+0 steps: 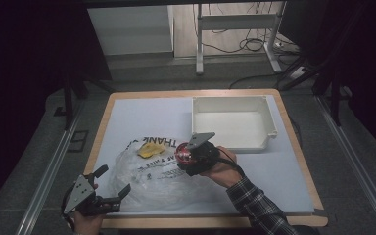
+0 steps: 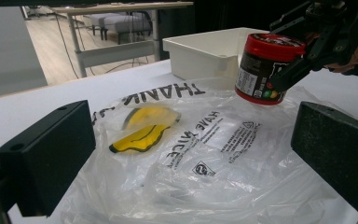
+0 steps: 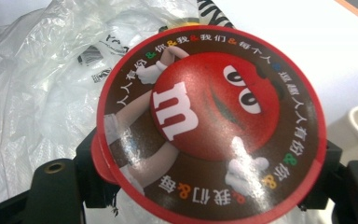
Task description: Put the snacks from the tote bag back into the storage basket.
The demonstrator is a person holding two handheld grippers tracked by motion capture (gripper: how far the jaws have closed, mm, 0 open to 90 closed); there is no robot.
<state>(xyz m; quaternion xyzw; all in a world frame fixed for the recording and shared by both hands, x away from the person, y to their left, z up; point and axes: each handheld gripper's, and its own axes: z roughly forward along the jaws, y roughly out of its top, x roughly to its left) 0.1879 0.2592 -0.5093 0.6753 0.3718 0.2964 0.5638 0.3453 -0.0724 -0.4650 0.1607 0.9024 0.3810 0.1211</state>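
A round candy tub (image 1: 181, 153) with a red lid (image 3: 209, 121) and a dark body (image 2: 261, 70) hangs just above the right edge of a clear plastic bag (image 1: 152, 178). My right gripper (image 1: 185, 159) is shut on the tub's sides, with its black fingers (image 2: 307, 51) clamping it. The bag (image 2: 205, 154) carries black print and lies crumpled on the white mat. Inside it sits a yellow item (image 1: 150, 150) with black edging (image 2: 144, 130). My left gripper (image 1: 112, 180) stands open at the bag's near left corner, and nothing lies between its pads (image 2: 46, 158).
A white tray (image 1: 269, 128) stands empty at the back right of the table, just beyond the tub (image 2: 200, 51). The wooden table edge (image 1: 200, 223) runs along the front. A metal table frame and cables stand on the floor behind.
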